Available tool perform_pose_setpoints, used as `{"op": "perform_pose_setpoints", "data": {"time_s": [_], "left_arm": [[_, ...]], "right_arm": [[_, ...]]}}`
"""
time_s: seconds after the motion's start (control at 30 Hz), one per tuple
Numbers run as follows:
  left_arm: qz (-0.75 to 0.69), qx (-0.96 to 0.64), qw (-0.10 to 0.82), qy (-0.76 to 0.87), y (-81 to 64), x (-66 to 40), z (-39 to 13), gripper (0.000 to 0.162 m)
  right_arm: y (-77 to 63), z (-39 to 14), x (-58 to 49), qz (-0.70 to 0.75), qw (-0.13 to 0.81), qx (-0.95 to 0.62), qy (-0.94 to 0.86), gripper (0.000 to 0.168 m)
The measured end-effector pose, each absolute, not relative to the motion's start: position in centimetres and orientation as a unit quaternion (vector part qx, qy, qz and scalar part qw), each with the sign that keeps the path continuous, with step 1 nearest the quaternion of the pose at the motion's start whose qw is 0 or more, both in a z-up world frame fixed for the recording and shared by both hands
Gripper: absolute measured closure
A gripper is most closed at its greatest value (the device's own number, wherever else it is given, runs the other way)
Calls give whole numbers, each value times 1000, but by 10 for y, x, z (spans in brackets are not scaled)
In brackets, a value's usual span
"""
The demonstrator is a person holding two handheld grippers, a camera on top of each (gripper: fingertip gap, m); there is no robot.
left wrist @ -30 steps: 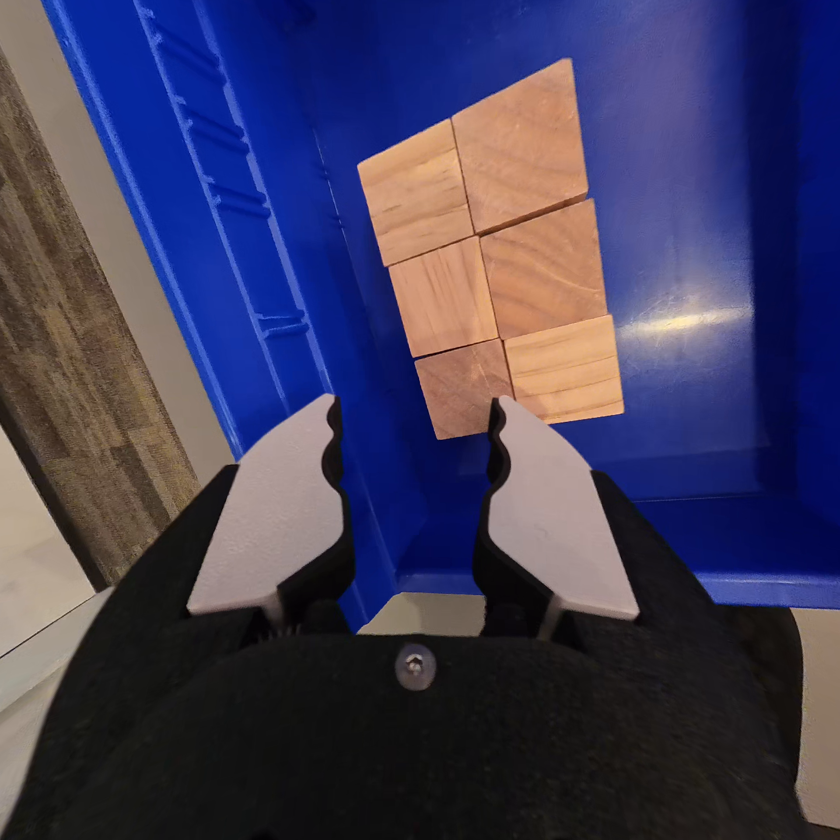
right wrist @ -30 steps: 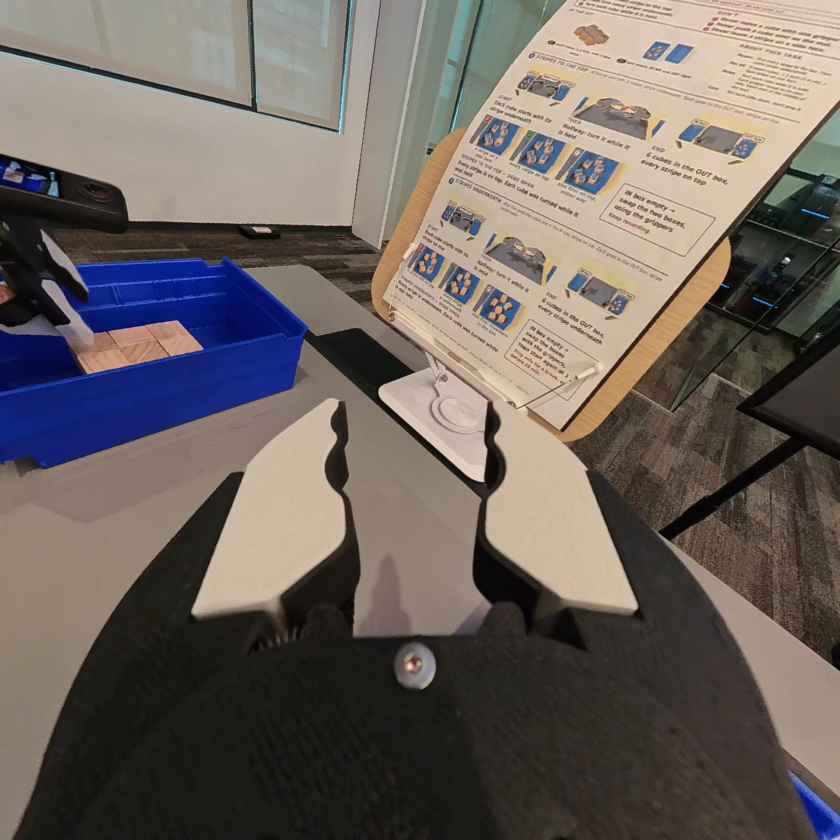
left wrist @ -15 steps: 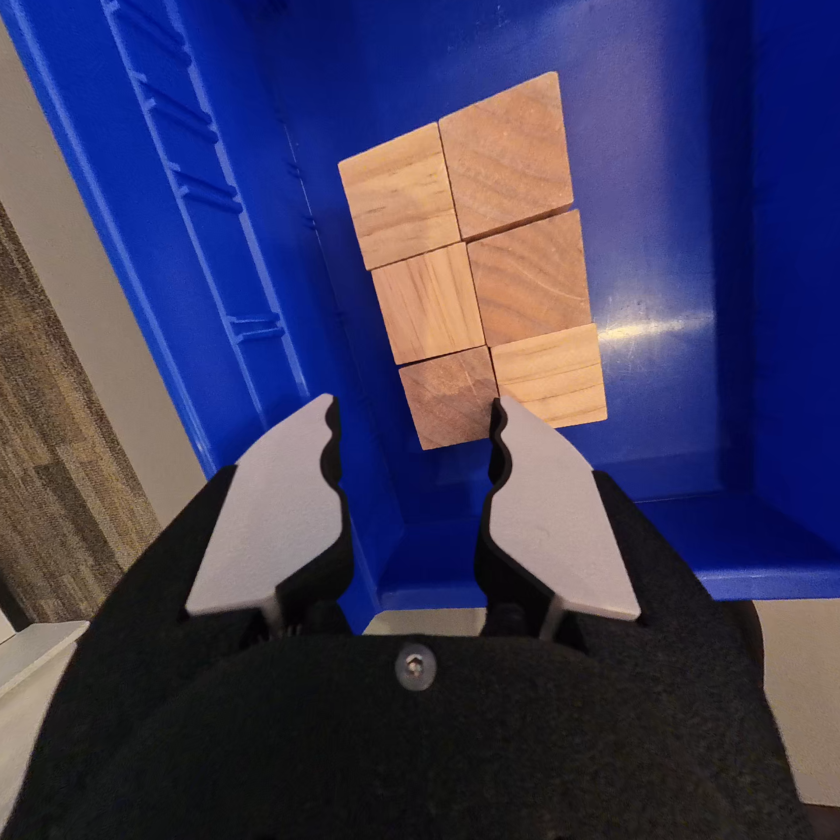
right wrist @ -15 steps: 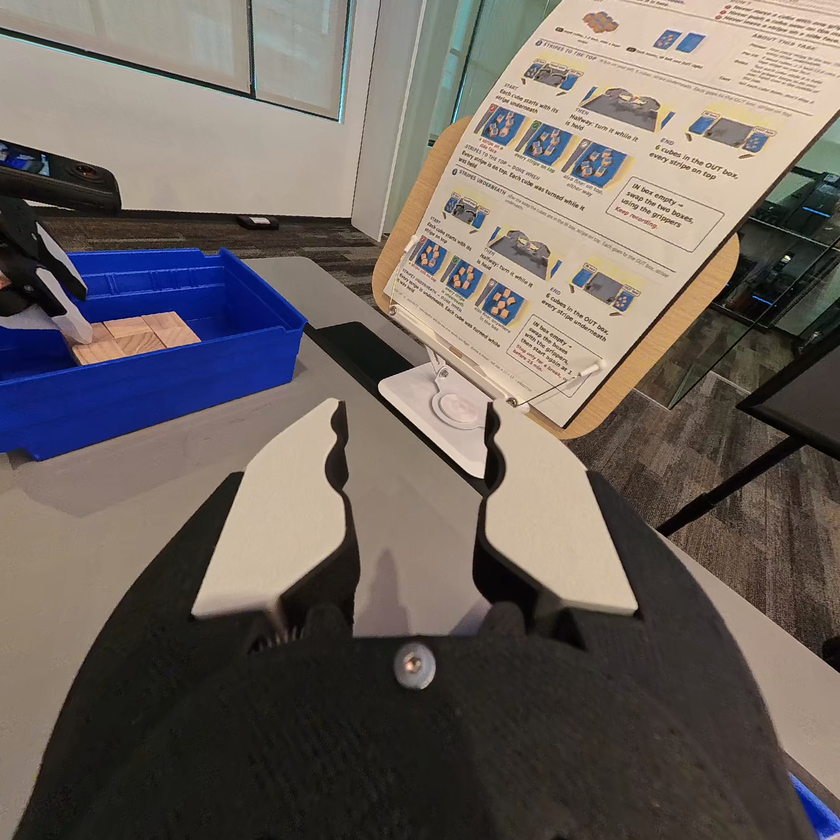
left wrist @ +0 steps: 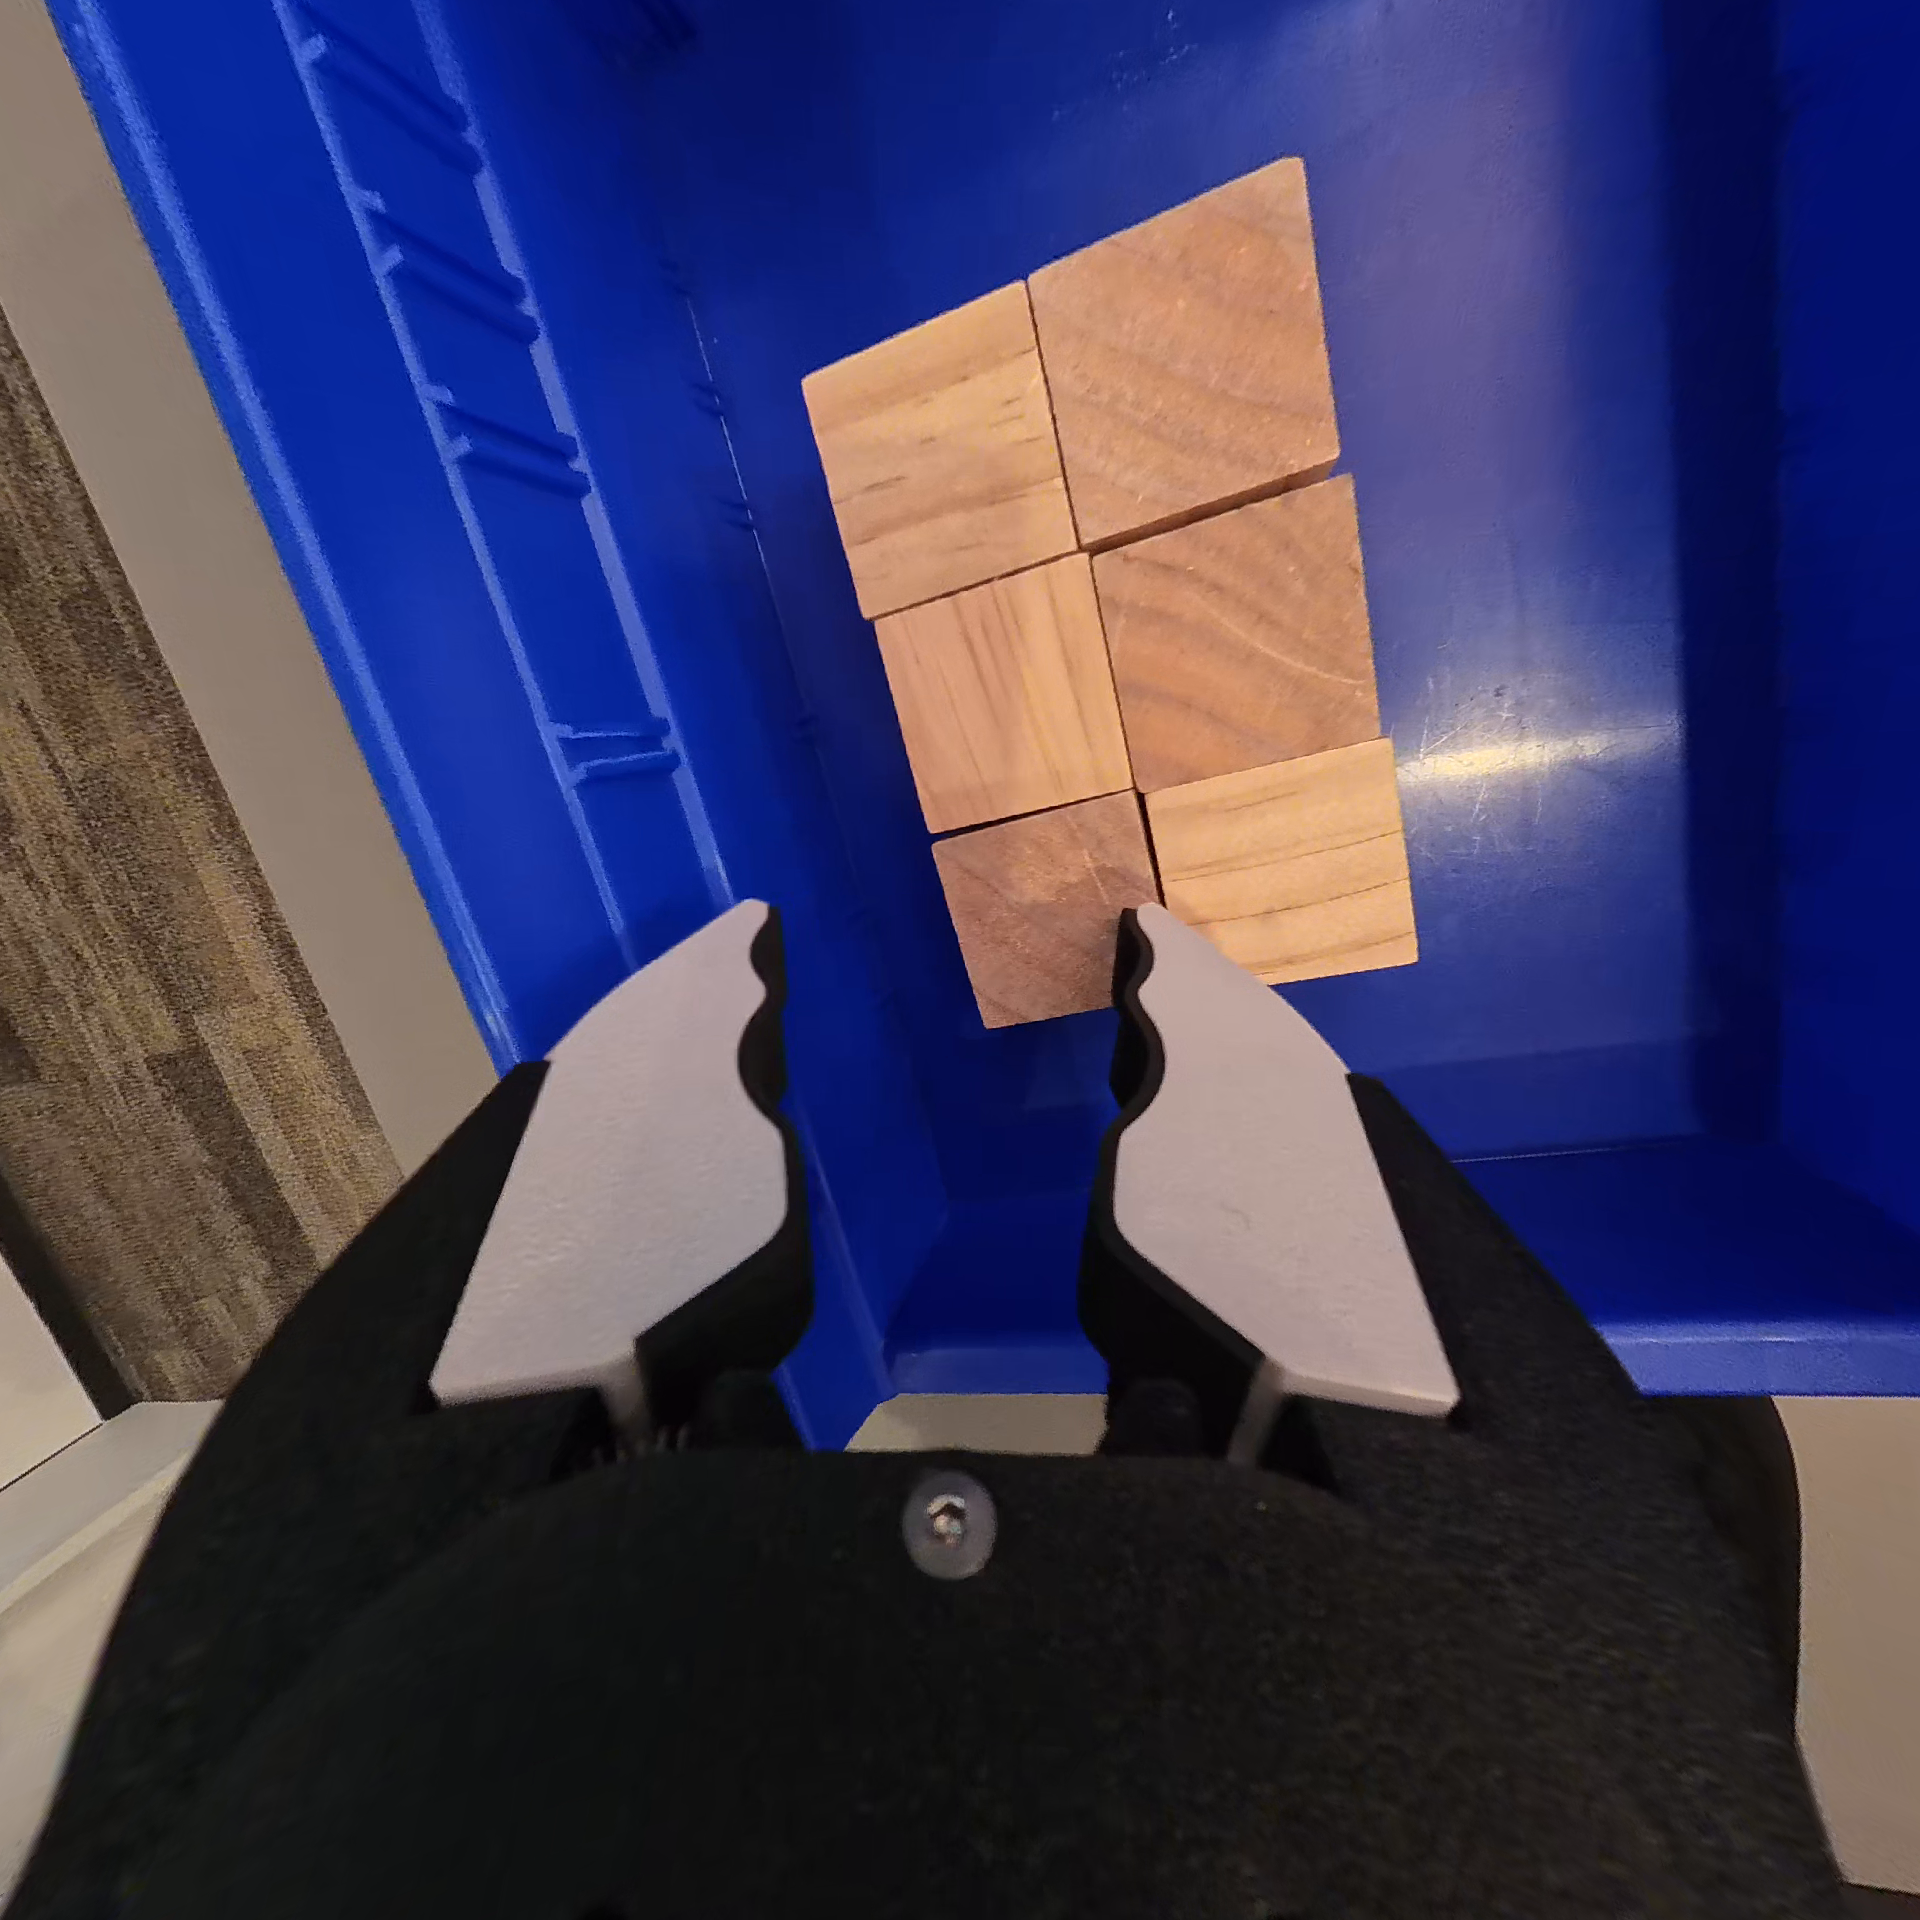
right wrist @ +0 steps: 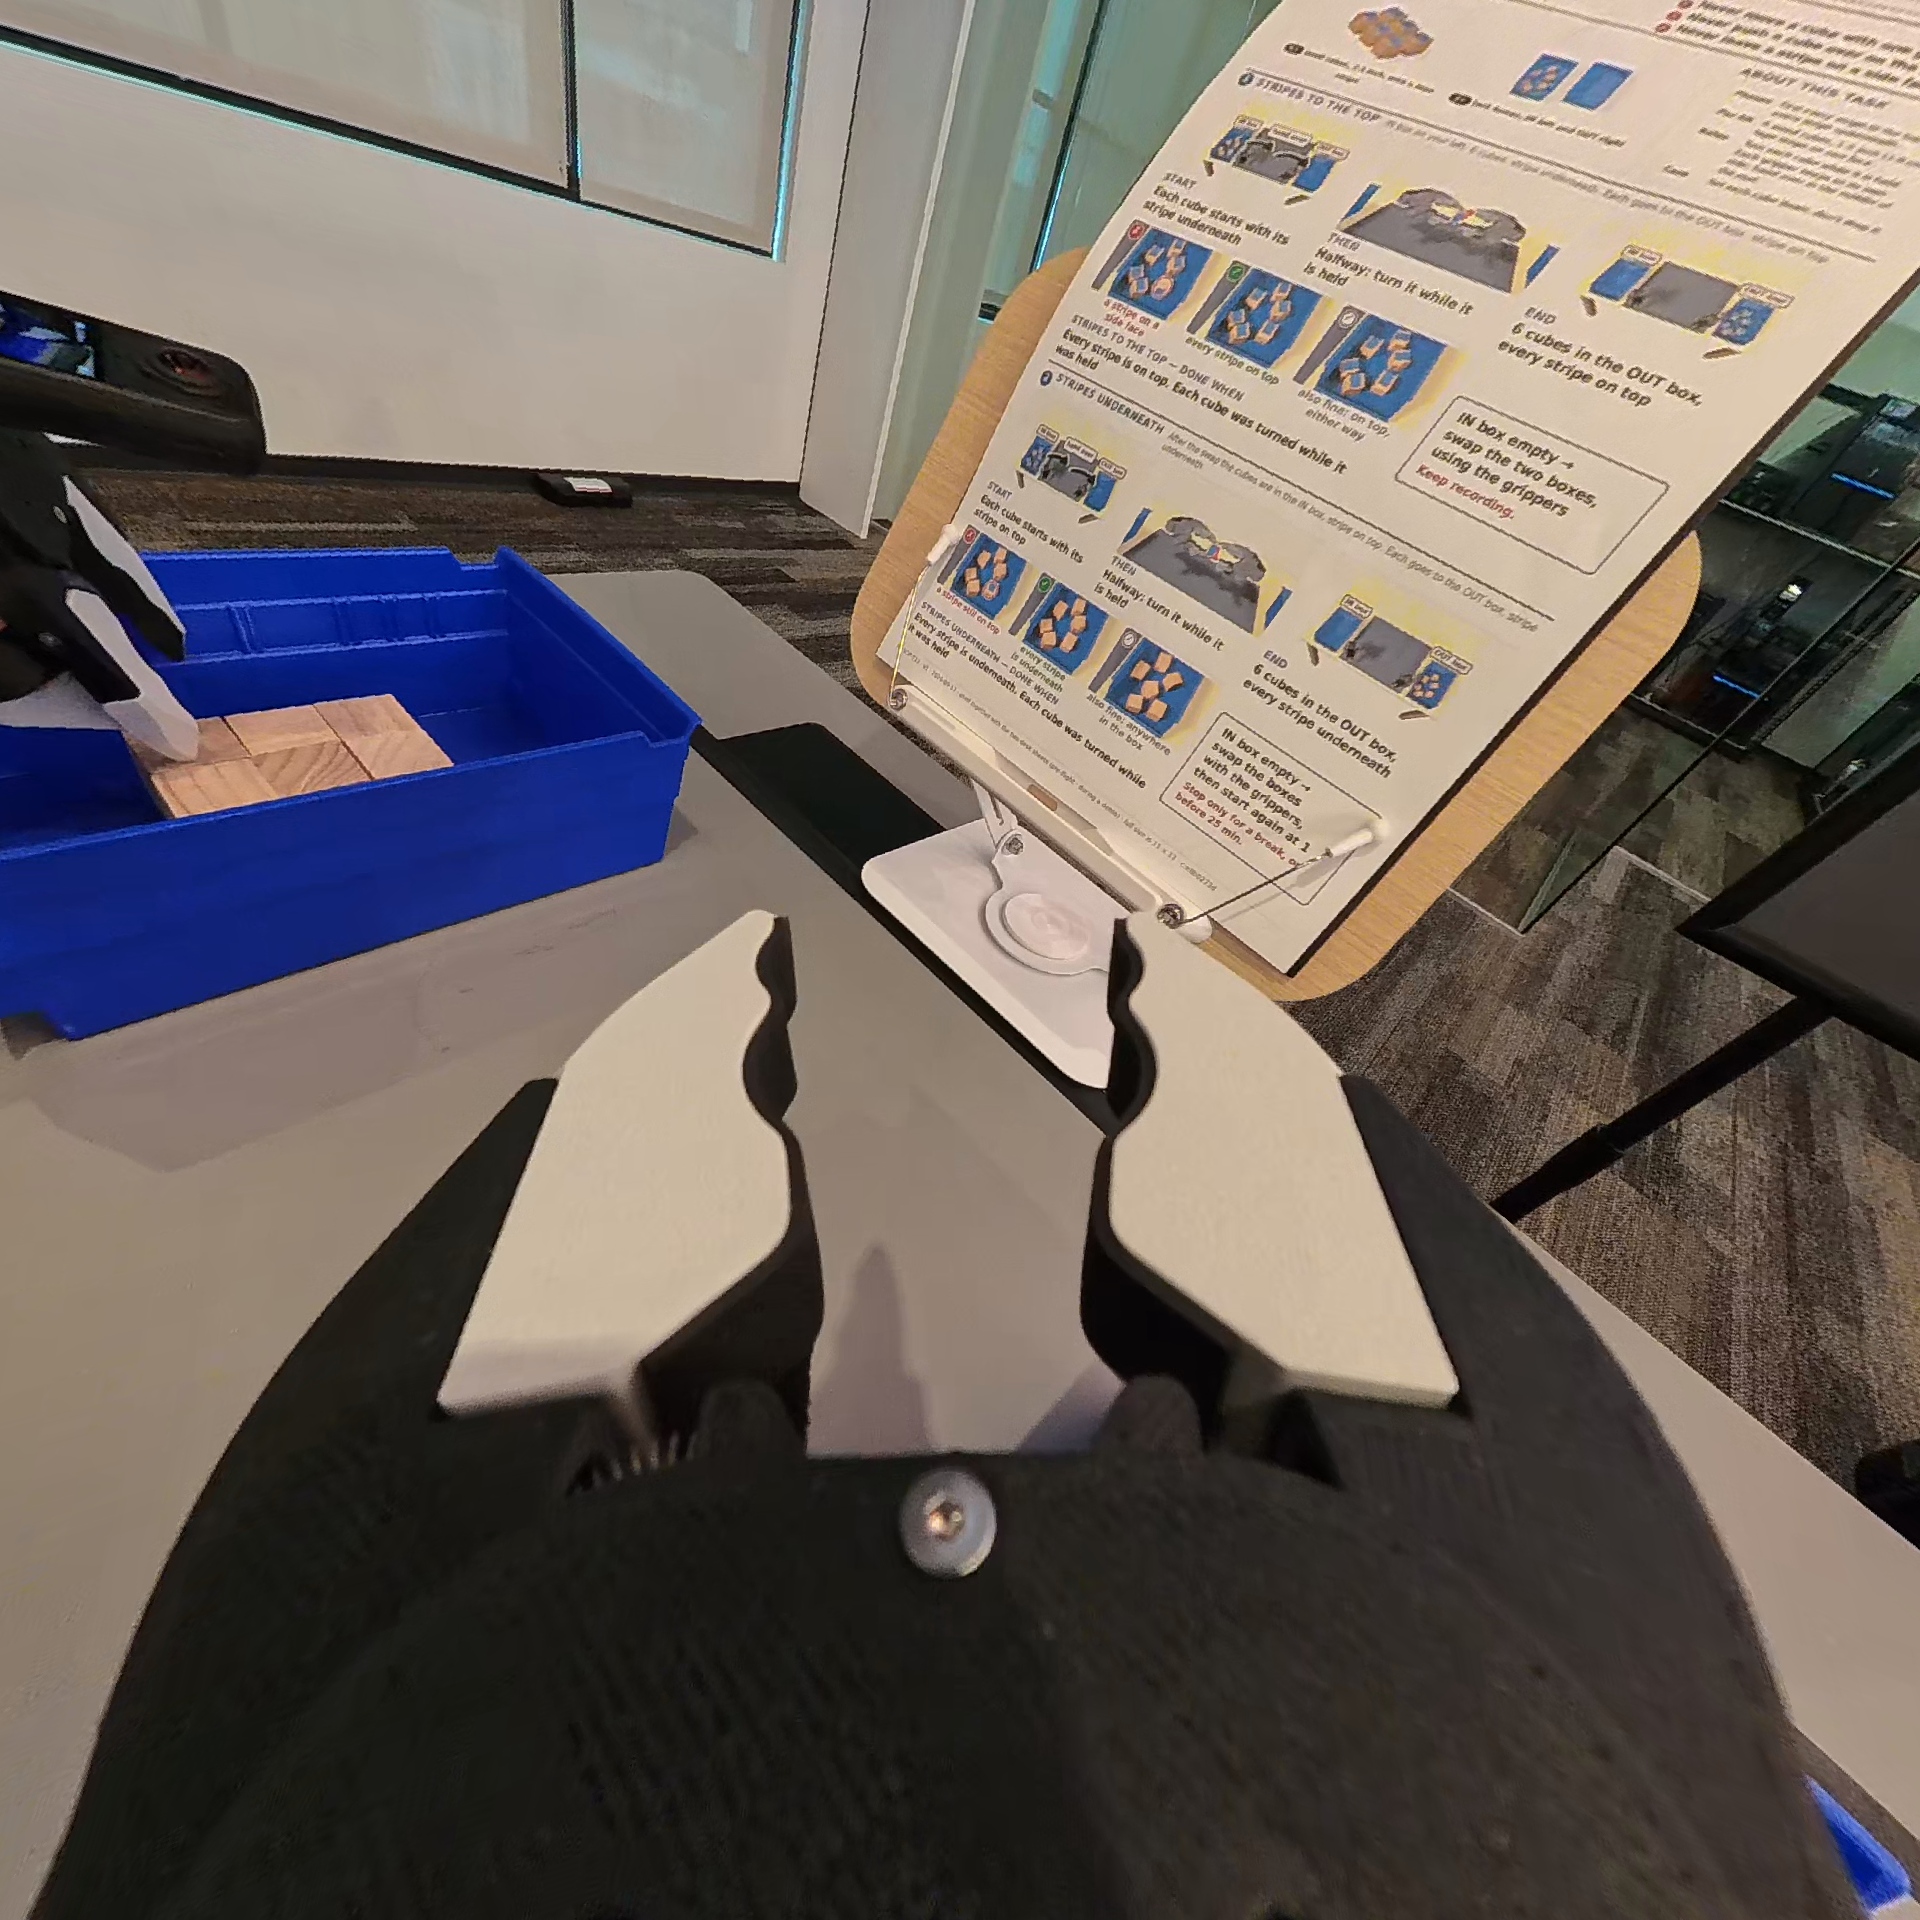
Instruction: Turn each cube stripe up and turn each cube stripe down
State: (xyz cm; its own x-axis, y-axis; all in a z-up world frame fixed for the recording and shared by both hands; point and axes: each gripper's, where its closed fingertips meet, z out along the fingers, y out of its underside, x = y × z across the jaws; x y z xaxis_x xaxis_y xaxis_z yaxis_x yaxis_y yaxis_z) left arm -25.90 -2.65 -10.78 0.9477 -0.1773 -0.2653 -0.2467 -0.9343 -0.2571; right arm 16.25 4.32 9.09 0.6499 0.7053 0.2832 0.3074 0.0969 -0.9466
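Several plain wooden cubes [left wrist: 1122, 623] lie packed two wide on the floor of a blue bin [left wrist: 1558, 468]; no stripe shows on their top faces. My left gripper [left wrist: 951, 925] is open and empty, hovering over the bin's near left corner, its right fingertip [left wrist: 1143, 925] over the nearest dark cube [left wrist: 1039, 904]. In the right wrist view the cubes [right wrist: 301, 753] sit in the same bin [right wrist: 416, 842] at the left, with the left gripper [right wrist: 114, 675] above them. My right gripper [right wrist: 945, 935] is open and empty over the grey table [right wrist: 312, 1143].
An instruction board [right wrist: 1403, 468] on a white stand [right wrist: 1018, 925] stands at the table's far edge, right of the bin. Carpet floor [left wrist: 125, 831] lies beyond the table's left edge. A blue corner [right wrist: 1860, 1860] shows at the lower right.
My left gripper has shifted slightly toward the cubes, its right fingertip now over the nearest dark cube. My right gripper has barely moved and stays open.
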Motion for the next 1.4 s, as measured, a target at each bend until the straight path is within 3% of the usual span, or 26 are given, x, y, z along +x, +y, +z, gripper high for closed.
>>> {"op": "perform_pose_setpoints", "data": {"time_s": [1.0,1.4], "left_arm": [[106,-978,156,90,-28,-262,-108,99],[113,-984,121,63,-34,-264,-117,103]], "right_arm": [[45,85,160,135,626,-657,-398,109],[46,83,159,132,624,-659,-399,109]]}}
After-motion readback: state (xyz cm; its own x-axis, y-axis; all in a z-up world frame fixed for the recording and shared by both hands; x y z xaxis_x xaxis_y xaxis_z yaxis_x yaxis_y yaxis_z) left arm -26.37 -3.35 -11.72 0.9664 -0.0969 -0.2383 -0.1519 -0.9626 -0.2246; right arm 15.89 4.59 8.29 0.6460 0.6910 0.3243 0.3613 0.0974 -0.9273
